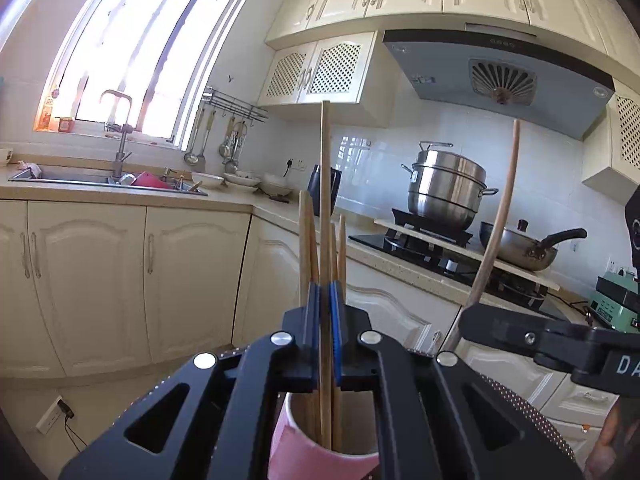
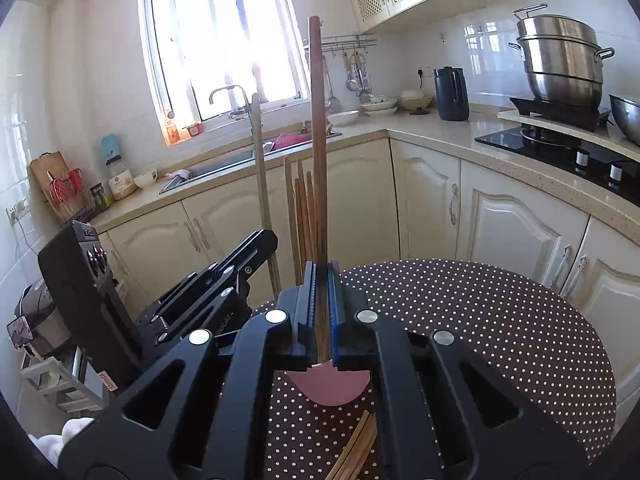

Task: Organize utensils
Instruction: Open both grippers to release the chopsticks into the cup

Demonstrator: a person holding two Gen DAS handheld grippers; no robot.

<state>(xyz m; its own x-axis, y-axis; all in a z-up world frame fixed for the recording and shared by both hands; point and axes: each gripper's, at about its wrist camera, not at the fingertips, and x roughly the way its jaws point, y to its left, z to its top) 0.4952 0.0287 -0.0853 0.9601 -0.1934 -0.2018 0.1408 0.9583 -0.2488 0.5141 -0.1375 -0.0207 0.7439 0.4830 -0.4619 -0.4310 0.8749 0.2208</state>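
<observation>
Kitchen backdrop, grippers [image 1: 325, 294] upright on chopsticks [image 1: 325, 184].

Chopsticks and pink cup, lower centre of both views

Pink cup [image 1: 320, 450] upright at bottom centre, several wooden chopsticks [image 1: 306, 236] standing in it; one long chopstick [image 1: 325, 184] rising through mid-frame, another [image 2: 318, 152] likewise in the right view; loose chopsticks [image 2: 356, 452] lying flat at lower centre.

Both wrist views look forward, close above the pink cup [image 1: 320, 440] — sharing the sink [image 2: 224, 168].
</observation>
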